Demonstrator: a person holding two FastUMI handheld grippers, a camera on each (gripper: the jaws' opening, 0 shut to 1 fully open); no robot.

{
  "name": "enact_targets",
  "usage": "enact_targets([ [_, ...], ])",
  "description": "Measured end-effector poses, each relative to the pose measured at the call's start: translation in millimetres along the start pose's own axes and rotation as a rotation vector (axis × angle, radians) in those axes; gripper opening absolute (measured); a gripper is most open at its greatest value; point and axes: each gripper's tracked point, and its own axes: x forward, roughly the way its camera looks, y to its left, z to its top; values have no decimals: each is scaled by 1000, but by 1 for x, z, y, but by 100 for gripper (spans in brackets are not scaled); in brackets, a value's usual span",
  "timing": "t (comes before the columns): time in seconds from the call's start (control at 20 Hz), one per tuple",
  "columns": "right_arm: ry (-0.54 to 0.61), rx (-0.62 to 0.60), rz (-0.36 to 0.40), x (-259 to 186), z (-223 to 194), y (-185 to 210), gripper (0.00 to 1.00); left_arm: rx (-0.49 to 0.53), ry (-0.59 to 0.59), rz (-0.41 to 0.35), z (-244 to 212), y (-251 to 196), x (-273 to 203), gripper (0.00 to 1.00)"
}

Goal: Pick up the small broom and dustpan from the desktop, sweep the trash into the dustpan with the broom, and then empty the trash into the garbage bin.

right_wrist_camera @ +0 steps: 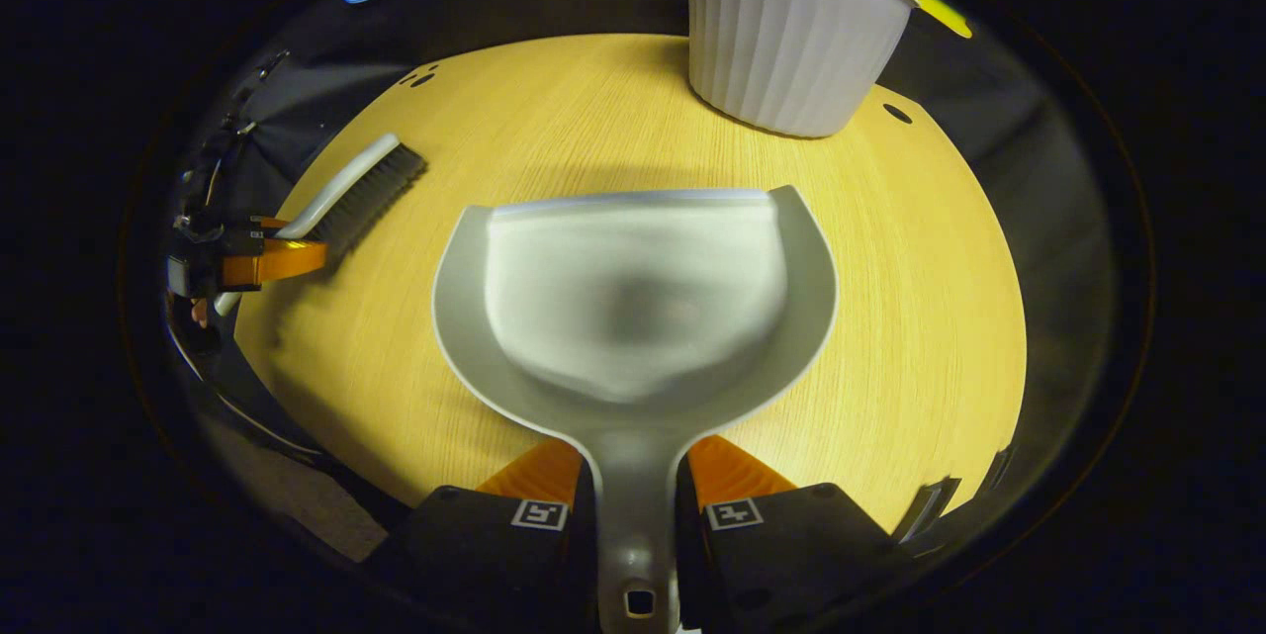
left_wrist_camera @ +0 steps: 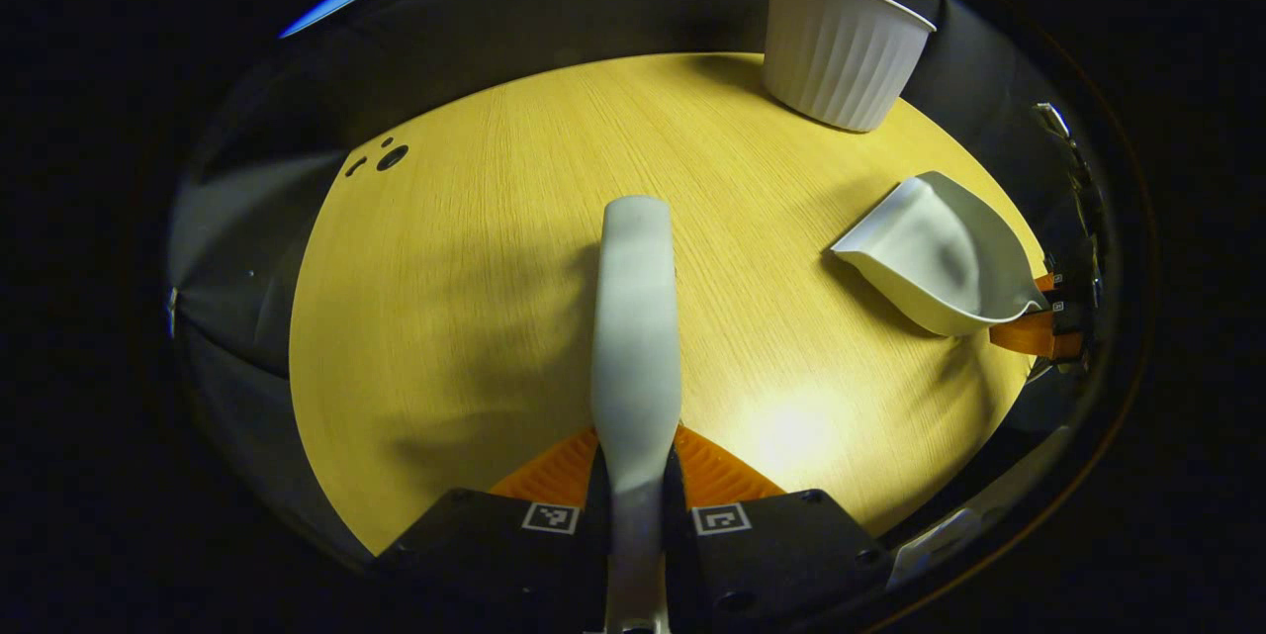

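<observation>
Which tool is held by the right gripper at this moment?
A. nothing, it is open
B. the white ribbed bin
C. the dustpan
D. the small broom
C: in the right gripper view the right gripper has both fingers closed on the handle of the dustpan, while the broom is with the left gripper.

On the round wooden table (right_wrist_camera: 920, 317) — one broom (right_wrist_camera: 356, 187), one dustpan (right_wrist_camera: 633, 317), one white ribbed bin (right_wrist_camera: 791, 41) at the far edge — and two grippers, left (left_wrist_camera: 633, 476) and right (right_wrist_camera: 633, 486).

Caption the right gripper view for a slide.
Right tool grips the dustpan handle over the table, facing the bin.
</observation>
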Motion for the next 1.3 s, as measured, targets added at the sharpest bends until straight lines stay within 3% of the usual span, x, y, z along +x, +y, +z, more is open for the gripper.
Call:
enact_targets([
  [0.1, 2, 0, 12, 4, -1, 2, 39, 1, 4, 5, 0, 1, 3, 28],
  [0.4, 13, 6, 34, 3, -7, 0, 35, 45, 0, 49, 3, 3, 2, 31],
  [0.5, 15, 3, 47, 3, -7, 1, 40, 69, -1, 63, 2, 2, 0, 27],
  [0.55, 18, 2, 50, 1, -8, 1, 35, 75, 0, 68, 1, 2, 0, 27],
  [0.6, 19, 1, 52, -2, -8, 2, 42, 77, -3, 73, -1, 1, -3, 37],
  [0.65, 13, 3, 56, -4, -9, 2, 42, 76, -9, 76, -2, 2, -6, 32],
  [0.7, 6, 4, 61, -9, -8, 1, 35, 72, -15, 79, -3, 1, -9, 32],
  [0.75, -4, 5, 64, -17, -8, 0, 36, 70, -24, 83, -5, 1, -15, 27],
  [0.8, -17, 4, 67, -25, -6, -1, 35, 69, -35, 88, -6, 1, -20, 32],
  [0.85, -40, 2, 68, -39, -2, -4, 36, 70, -48, 94, -7, 1, -28, 32],
  [0.9, -62, 0, 69, -50, 2, -5, 50, 70, -72, 102, -6, 1, -38, 32],
  [0.95, -93, -3, 66, -63, 9, -8, 43, 69, -97, 108, -2, 1, -47, 27],
  [1.05, -178, -19, 68, -93, 30, -9, 43, 55, -167, 114, 10, -2, -66, 32],
  [1.1, -242, -28, 69, -110, 46, -7, 50, 36, -255, 115, 29, -5, -87, 32],
  [1.15, -295, -34, 73, -123, 60, -4, 43, 19, -313, 111, 44, -8, -101, 32],
  [1.3, -465, -36, 91, -163, 105, 5, 43, -43, -484, 96, 88, -11, -144, 32],
])
